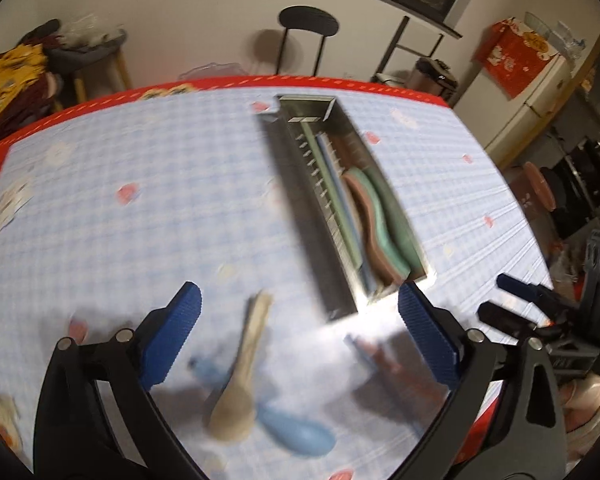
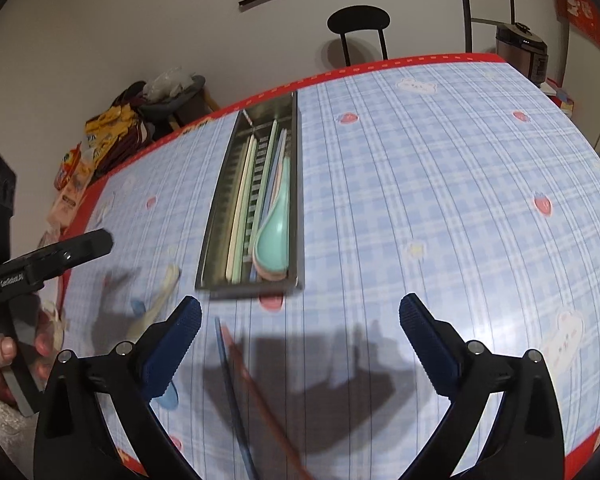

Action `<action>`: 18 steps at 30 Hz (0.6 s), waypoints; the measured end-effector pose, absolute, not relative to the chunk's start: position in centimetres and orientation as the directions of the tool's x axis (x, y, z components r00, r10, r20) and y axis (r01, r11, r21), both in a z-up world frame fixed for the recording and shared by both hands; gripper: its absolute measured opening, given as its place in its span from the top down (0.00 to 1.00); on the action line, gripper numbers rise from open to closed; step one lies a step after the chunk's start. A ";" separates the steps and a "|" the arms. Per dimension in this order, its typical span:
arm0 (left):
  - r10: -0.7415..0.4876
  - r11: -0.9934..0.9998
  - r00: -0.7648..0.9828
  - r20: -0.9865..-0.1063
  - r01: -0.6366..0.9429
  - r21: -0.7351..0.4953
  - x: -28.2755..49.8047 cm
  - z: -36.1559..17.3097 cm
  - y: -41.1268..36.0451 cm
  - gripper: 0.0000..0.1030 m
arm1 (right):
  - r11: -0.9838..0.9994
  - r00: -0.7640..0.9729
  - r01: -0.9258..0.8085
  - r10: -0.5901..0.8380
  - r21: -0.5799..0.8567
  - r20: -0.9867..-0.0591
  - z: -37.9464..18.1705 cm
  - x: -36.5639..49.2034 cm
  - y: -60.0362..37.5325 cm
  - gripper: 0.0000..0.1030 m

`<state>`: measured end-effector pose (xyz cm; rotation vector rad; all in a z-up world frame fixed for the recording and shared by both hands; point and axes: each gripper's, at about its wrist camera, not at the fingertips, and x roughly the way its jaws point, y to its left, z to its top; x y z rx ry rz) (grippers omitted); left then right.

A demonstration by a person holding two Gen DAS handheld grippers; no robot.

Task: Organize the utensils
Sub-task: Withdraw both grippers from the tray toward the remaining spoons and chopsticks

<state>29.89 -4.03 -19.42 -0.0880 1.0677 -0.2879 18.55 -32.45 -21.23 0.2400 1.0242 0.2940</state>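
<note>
A blue-checked cloth with a red border covers the surface (image 2: 440, 184), which stands in a room with a black chair (image 2: 358, 20) against the far wall. A long steel tray (image 2: 216, 216) lies lengthwise on the surface and already holds several utensils: a green spoon (image 2: 274, 236) nested on a pink spoon (image 2: 270, 276), with pale chopsticks (image 2: 240, 204) alongside. Four items remain outside the tray, so the task appears roughly half done: a beige spoon (image 1: 240, 380) lying across a blue spoon (image 1: 296, 428) in front of the left claw (image 1: 298, 340), and a blue chopstick (image 2: 232, 392) beside a red-brown chopstick (image 2: 260, 400) near the tray's near end, in front of the right claw (image 2: 300, 340). Both claws are spread wide and grip nothing; each hovers above the surface with its loose items between or just ahead of its fingers. The left view is blurred, so the exact contact between the two loose spoons cannot be told.
</note>
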 end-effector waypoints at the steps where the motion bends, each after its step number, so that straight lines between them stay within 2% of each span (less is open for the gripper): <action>1: -0.258 0.964 0.449 -0.856 0.177 -0.198 28.7 -19.7 -3.4 0.06 | 0.937 0.484 -0.128 0.346 0.326 -0.804 -21.4 18.0 -32.3 0.06; 12: -0.192 0.981 0.397 -0.898 0.056 -0.186 19.2 -24.4 -0.5 0.06 | 0.953 0.398 -0.241 0.270 0.185 -0.877 -25.1 11.5 -28.7 0.06; 16: -0.180 0.982 0.391 -0.902 0.024 -0.186 16.6 -25.4 -0.3 0.06 | 0.939 0.391 -0.292 0.290 0.181 -0.874 -24.9 10.6 -28.1 0.06; 18: -0.168 0.984 0.393 -0.904 0.007 -0.180 15.6 -25.7 -0.2 0.06 | 0.928 0.380 -0.312 0.317 0.202 -0.869 -24.7 10.5 -27.8 0.15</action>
